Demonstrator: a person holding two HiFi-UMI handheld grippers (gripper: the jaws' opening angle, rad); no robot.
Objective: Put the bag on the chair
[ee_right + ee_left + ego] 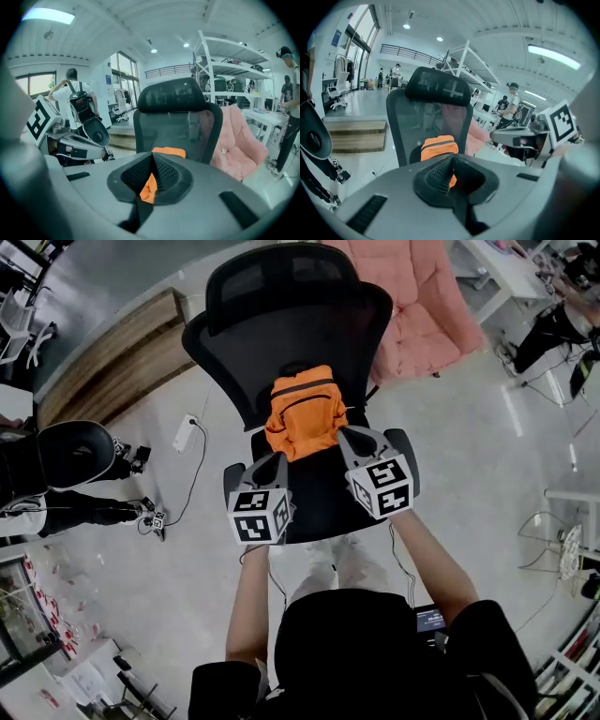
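An orange bag (302, 413) stands upright on the seat of a black mesh office chair (281, 324), leaning on its backrest. My left gripper (277, 457) is shut just at the bag's lower left corner, and my right gripper (347, 434) is shut at the bag's right edge. In the left gripper view the pads (440, 171) meet, and the bag (438, 146) shows beyond them on the chair (426, 122). The right gripper view shows the same: closed jaws (153, 161), the orange bag (168, 152) behind them, the chair (178, 122) further back. I see no fabric pinched in either.
A pink padded seat (422, 306) stands right behind the chair. A wooden step (103, 362) runs at the back left. A power strip with cable (185, 433) lies on the floor. Another black chair (66, 451) is at the left. White shelving (234, 61) and people stand around.
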